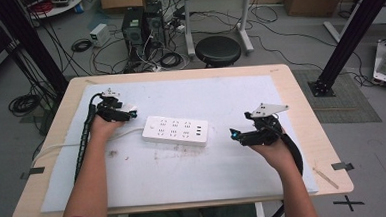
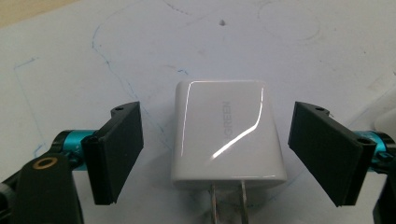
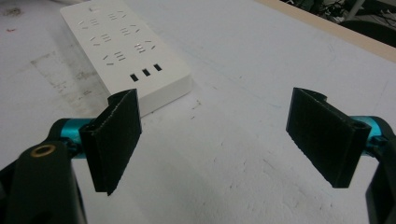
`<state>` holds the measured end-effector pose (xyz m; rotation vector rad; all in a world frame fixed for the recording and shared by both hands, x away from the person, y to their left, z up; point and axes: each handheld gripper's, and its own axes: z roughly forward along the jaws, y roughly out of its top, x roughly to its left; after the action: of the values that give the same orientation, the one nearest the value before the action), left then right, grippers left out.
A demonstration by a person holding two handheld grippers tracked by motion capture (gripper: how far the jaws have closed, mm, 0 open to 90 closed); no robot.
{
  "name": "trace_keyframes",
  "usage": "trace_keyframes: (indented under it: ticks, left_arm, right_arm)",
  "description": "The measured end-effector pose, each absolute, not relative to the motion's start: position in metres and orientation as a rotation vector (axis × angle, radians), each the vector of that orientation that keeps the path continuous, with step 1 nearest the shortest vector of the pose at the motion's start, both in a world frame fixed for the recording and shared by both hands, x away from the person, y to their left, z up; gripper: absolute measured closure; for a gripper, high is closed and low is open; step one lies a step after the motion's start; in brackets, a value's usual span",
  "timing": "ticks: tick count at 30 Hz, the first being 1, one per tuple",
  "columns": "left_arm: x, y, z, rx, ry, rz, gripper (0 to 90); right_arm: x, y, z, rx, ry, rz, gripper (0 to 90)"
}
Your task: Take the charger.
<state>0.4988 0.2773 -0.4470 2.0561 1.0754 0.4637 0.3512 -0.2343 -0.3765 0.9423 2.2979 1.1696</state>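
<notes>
White and glossy, the charger point(image 2: 228, 133) lies flat on the mat point(image 2: 70, 60) in the middle of the left gripper view, its two prongs pointing toward the bottom edge of the frame. We see our left tool point(image 2: 215, 154) spread wide around it: one black jaw stands left of the charger and one right, each with a clear gap to its sides, so nothing is gripped. In the high view that left tool point(image 1: 126, 112) sits at the left of the frame, just left of the power strip point(image 1: 175, 130), and the charger point(image 1: 131, 110) shows there as a small white patch at the tool's tip.

Our right tool point(image 3: 219, 140) is also open, its jaws far apart with bare mat between them. In the right gripper view the strip point(image 3: 126, 51) lies in the upper left, near the left jaw but apart from it. In the high view the right tool point(image 1: 238, 135) hovers at centre right, a little way right of the strip. The strip rests near the middle of the mat point(image 1: 230, 96), which covers most of the wooden worktop point(image 1: 306, 112).
</notes>
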Motion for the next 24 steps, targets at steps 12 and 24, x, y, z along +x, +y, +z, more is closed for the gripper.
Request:
trace_keyframes:
  ticks: [12,24]
  left_arm:
    - [0.5001,0.2782,-0.4506,2.066,1.08,0.45,27.0]
    - [0.4972,0.2755,-0.4464,2.107,1.039,0.475,42.4]
  right_arm:
    - [0.3541,-0.2323,-0.377,0.945,2.305,1.161,18.2]
    - [0.3548,-0.2296,-0.3785,0.949,2.309,1.166,18.2]
